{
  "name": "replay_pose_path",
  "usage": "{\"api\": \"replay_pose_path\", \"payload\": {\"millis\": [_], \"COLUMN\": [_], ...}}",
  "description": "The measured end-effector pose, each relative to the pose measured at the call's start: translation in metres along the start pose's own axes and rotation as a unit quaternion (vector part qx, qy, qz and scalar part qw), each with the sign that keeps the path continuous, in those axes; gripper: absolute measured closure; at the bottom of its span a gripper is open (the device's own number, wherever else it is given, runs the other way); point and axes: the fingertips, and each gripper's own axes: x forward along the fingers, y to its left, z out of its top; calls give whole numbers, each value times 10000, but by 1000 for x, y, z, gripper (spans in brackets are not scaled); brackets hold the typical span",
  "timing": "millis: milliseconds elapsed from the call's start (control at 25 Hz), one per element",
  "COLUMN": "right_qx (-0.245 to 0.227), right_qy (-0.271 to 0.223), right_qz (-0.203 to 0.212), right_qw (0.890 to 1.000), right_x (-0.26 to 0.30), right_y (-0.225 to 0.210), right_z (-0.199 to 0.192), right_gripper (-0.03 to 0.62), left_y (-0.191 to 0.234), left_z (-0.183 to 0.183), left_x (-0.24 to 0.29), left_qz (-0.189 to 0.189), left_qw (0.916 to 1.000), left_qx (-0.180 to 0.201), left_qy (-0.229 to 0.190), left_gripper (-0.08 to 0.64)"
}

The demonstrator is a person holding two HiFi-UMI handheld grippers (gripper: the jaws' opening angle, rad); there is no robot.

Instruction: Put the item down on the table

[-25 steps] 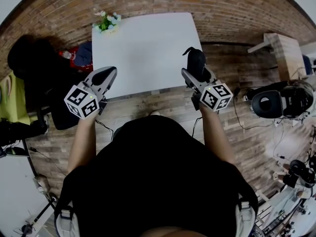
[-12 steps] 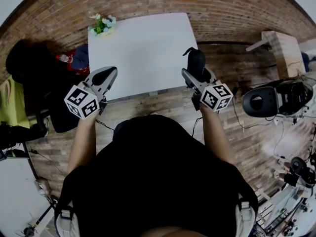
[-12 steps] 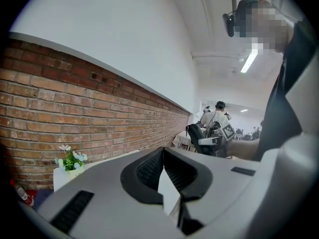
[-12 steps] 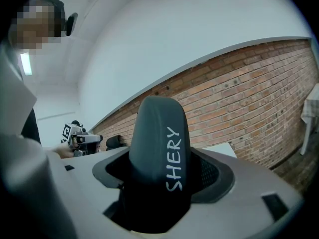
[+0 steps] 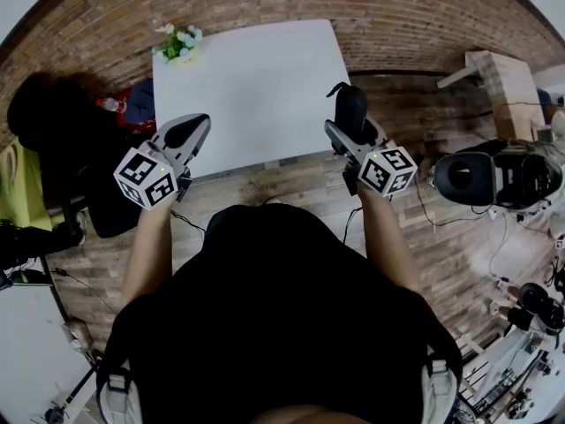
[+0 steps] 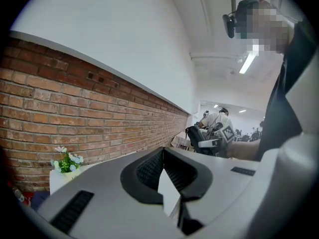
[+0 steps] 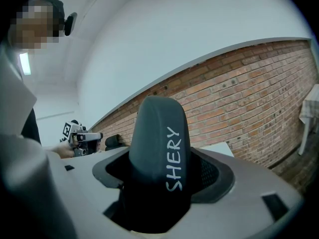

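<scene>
Right tongs (image 7: 162, 169) clamped on dark item (image 7: 157, 133) lettered SHERY, perhaps a case, by white table (image 5: 256, 87), left tongs (image 6: 163, 151) together

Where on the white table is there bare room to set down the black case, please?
Nearly the whole table is bare: the wide middle, the far right corner, and the near edge between the left gripper and the right gripper, which holds the black case. Only the far left corner is taken, by the flowers.
</scene>
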Motion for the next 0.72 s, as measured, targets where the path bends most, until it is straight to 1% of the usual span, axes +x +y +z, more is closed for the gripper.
{"api": "replay_pose_path", "payload": {"millis": [120,360,720], "right_qx": [3,-17,-13], "right_qy": [47,76,69], "right_qz": [-16,-13,18], "right_qw": [10000,10000,10000], "right_x": [-2,-3,-4], "right_y": [0,0,1], "right_z": [-2,-5,-6], "right_gripper": [235,235,235], "left_y": [-2,-4,-4], "left_z": [3,-5,-7], "left_x": [2,1,-8], "left_qz": [-32,-42,60], "left_qw": [10000,10000,10000], "left_qx": [31,5,-19], "left_qy": [-33,13,10], "left_gripper": [549,549,549]}}
